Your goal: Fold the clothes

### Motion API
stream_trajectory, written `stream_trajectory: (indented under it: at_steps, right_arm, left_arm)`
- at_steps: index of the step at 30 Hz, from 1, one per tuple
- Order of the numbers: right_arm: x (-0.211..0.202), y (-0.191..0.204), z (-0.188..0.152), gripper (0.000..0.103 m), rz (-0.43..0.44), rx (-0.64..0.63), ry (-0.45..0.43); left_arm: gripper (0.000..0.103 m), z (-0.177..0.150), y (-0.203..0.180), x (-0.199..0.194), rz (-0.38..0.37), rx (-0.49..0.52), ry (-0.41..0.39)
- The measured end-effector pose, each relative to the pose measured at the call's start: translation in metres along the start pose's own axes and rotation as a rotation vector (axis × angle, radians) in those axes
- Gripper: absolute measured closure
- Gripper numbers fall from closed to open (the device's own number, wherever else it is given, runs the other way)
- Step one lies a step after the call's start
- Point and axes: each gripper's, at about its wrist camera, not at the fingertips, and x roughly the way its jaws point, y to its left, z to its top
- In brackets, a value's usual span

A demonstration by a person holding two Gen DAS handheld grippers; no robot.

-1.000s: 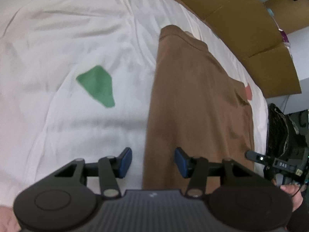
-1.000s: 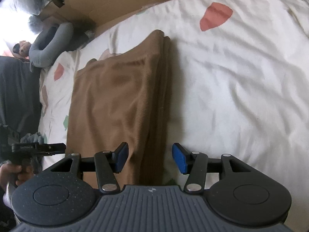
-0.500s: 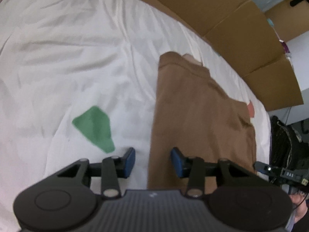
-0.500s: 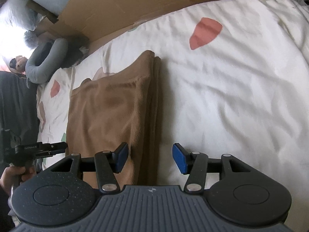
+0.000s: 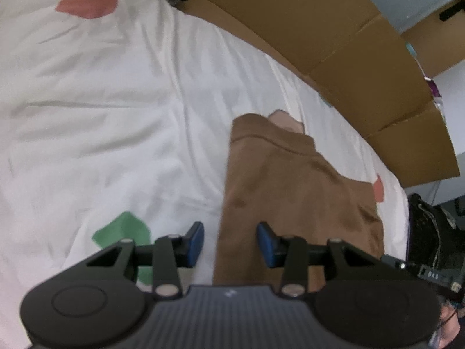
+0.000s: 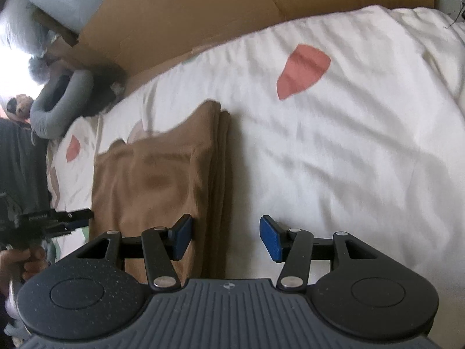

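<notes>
With the brown garment (image 6: pixel 162 180) lying folded lengthwise on the bed (image 6: pixel 334 151) near its cardboard-lined far edge, left gripper (image 5: pixel 229 242) and right gripper (image 6: pixel 225 240) hang part-open and empty over its near corners, likely poised to pinch them for the next fold.

Soft daylight is washing the white patterned bedsheet (image 5: pixel 122 122); glare is blowing out the right-wrist view's upper left corner, motion blur is smearing both pictures, fisheye is bending edges.

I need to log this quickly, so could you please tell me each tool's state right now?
Left tool: open, holding nothing, above the brown garment's edge.
Right tool: open, holding nothing.
</notes>
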Motion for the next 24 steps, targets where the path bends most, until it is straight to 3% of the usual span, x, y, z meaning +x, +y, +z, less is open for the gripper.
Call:
stream_trajectory:
  at_steps: [11,24]
  right_arm:
    - [0.024,-0.006,0.019,0.045,0.071,0.059,0.016]
    - [0.058,-0.014,0.043,0.046,0.203,0.149,0.099]
  left_arm:
    - [0.06,0.016,0.008,0.015,-0.041,-0.008,0.003]
    - [0.061,0.035,0.028,0.034,-0.204,-0.092,0.005]
